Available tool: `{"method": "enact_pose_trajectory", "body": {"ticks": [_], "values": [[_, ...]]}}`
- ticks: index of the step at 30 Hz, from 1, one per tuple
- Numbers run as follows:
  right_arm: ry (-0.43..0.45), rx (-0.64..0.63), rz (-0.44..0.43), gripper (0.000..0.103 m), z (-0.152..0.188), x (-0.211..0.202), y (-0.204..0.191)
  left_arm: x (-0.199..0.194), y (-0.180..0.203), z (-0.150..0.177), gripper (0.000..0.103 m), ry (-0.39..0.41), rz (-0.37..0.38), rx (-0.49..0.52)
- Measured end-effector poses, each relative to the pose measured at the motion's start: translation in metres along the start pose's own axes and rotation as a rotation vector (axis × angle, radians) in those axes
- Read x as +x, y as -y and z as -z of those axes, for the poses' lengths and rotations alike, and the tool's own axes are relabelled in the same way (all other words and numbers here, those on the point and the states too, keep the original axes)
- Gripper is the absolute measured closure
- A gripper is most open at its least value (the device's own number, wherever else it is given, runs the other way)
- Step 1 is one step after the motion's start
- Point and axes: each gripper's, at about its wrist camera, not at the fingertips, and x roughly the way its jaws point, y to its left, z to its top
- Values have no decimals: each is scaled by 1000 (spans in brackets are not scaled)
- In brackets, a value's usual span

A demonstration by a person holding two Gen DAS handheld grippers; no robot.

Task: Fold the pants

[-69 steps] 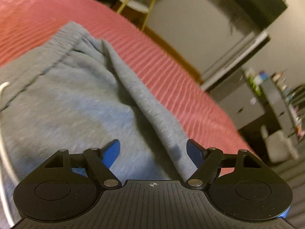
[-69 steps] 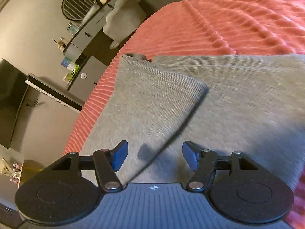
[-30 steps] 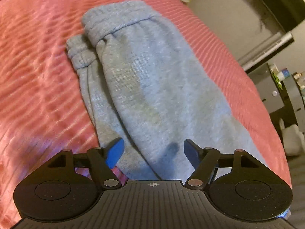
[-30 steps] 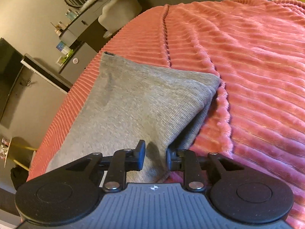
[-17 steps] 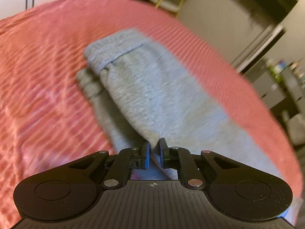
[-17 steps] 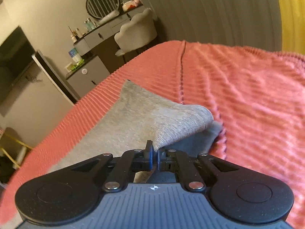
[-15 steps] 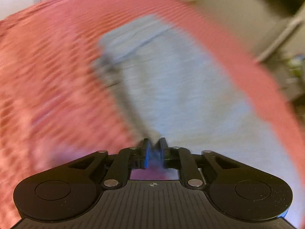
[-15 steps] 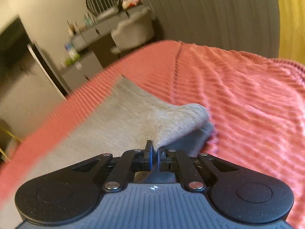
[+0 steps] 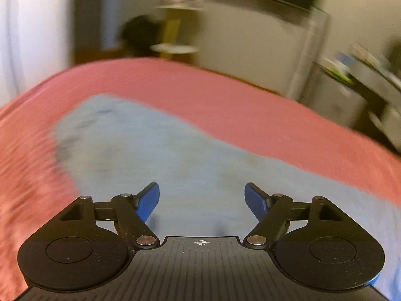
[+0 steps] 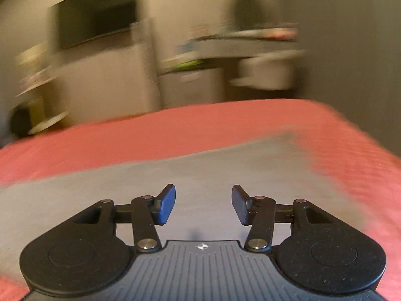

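Now both views are motion-blurred. Left gripper (image 9: 201, 198) is spread wide, nothing between the fingers; right gripper (image 10: 203, 204) likewise. Grey pants (image 9: 155, 155) lie flat on the red bedspread (image 9: 225, 100), running 10 to 4 o'clock in the left view, under both grippers.

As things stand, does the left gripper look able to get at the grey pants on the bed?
Probably yes. The left gripper is open, with the pants spread flat on the pink bedspread right ahead of its fingers. Nothing shows in between, though the frame is blurred.
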Motion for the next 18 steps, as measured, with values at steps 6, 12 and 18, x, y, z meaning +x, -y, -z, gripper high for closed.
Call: {"method": "enact_pose_trajectory", "body": {"ticks": [6,12,18], "values": [[-86,-261,-269,57,17,56,-119,58,79,27,24,-44,37,289],[-162,-250,-277,60,15,93,-73,84,50,34,9,-9,7,261],[-87,-53,-14,60,2,99,55,81,36,29,11,-2,-113,157]]}}
